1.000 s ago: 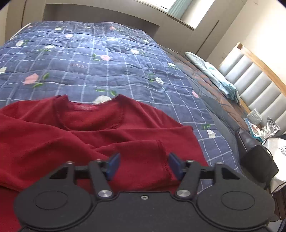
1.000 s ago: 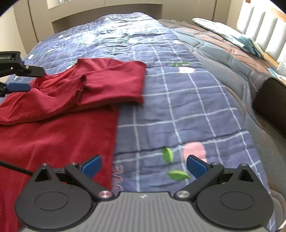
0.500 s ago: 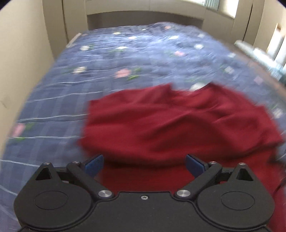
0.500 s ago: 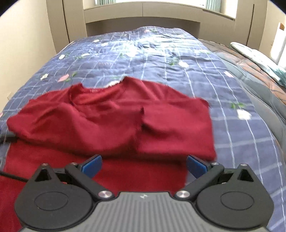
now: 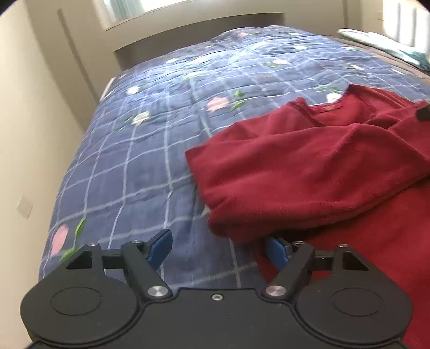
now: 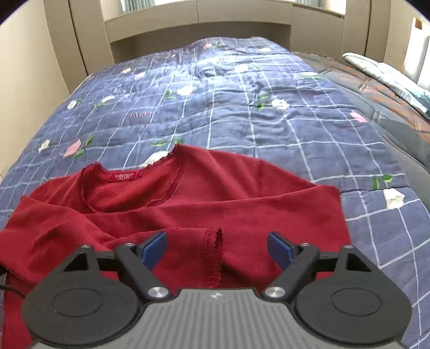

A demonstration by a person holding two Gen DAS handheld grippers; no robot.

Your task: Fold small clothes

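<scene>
A dark red long-sleeved sweater (image 6: 204, 209) lies flat on the blue checked quilt (image 6: 242, 102), neck away from me, both sleeves folded across the chest; the two cuffs (image 6: 213, 249) meet in the middle. My right gripper (image 6: 217, 248) is open and empty, hovering just above the cuffs. In the left wrist view the sweater (image 5: 309, 171) fills the right side, its folded left shoulder edge just ahead. My left gripper (image 5: 219, 248) is open and empty at that left edge, its right finger (image 5: 276, 251) over the red cloth.
A beige wall (image 5: 32, 134) runs close along the bed's left side. A window ledge and panelling (image 6: 196, 24) stand beyond the far end. A brown blanket and light pillows (image 6: 387, 77) lie at the right.
Both grippers swung left. The left one went from the cuffs at mid-chest to the sweater's left edge. The right one went from the right hem to over the cuffs.
</scene>
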